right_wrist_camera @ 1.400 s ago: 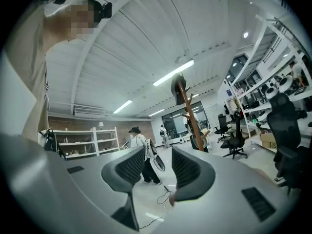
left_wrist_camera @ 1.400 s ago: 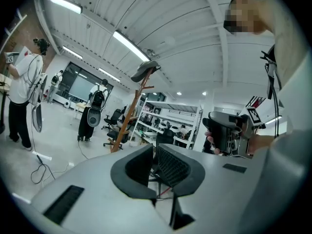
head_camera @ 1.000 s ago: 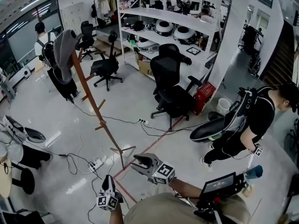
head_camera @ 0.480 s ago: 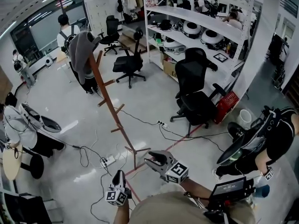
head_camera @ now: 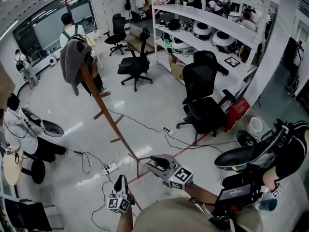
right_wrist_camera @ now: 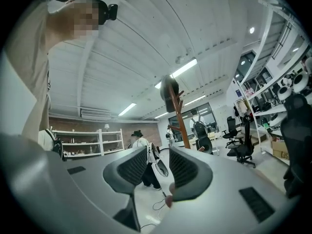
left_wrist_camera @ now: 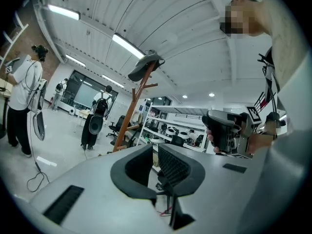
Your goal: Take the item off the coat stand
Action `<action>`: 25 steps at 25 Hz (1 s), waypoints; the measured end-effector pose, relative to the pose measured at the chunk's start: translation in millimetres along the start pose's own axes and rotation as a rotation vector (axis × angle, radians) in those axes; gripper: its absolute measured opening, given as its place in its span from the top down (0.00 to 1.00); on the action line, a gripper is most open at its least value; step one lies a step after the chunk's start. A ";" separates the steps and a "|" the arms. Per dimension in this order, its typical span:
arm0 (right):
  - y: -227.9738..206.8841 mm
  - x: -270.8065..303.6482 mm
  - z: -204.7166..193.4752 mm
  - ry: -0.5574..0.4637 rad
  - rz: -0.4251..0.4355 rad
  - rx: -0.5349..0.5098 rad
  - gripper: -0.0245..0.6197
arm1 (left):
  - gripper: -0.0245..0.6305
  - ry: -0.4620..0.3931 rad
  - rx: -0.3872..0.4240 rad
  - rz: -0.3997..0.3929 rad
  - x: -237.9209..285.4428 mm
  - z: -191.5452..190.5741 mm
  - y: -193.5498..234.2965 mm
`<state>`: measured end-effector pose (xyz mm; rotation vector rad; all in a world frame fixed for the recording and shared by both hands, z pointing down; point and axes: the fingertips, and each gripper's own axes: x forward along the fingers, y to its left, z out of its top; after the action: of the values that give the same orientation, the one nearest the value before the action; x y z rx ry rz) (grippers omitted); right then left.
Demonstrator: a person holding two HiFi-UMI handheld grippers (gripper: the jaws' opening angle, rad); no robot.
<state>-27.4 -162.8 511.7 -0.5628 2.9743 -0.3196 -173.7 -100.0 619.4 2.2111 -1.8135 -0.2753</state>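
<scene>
Hanging, perhaps one jacket [head_camera: 73, 59], one stand [head_camera: 100, 99]

Glossy pale floor [head_camera: 63, 105], red tape line [head_camera: 190, 148]; white shelving [head_camera: 193, 14]; black office chairs [head_camera: 205, 105]; ceiling strip lights [left_wrist_camera: 129, 45].

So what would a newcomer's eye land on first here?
Probably the tall wooden coat stand left of centre, with a grey garment draped over its top. Next, at the bottom edge, the left hand-held gripper, shut, and the right hand-held gripper, empty, its jaws having just been closing. Black office chairs stand to the right.
</scene>
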 end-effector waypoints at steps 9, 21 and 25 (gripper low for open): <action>-16.1 -3.8 10.3 -0.009 0.012 -0.019 0.74 | 0.93 -0.035 -0.005 0.040 12.4 3.9 1.6; -17.8 44.0 20.7 -0.027 -0.037 -0.035 0.74 | 0.93 -0.043 -0.017 -0.017 32.1 31.1 45.5; -21.4 70.6 29.1 -0.052 -0.067 -0.047 0.75 | 0.93 -0.037 -0.006 -0.064 50.3 44.9 67.3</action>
<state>-81.4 -213.9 484.1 -0.6664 2.9247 -0.2372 -240.3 -165.3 599.8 2.2768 -1.7603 -0.3360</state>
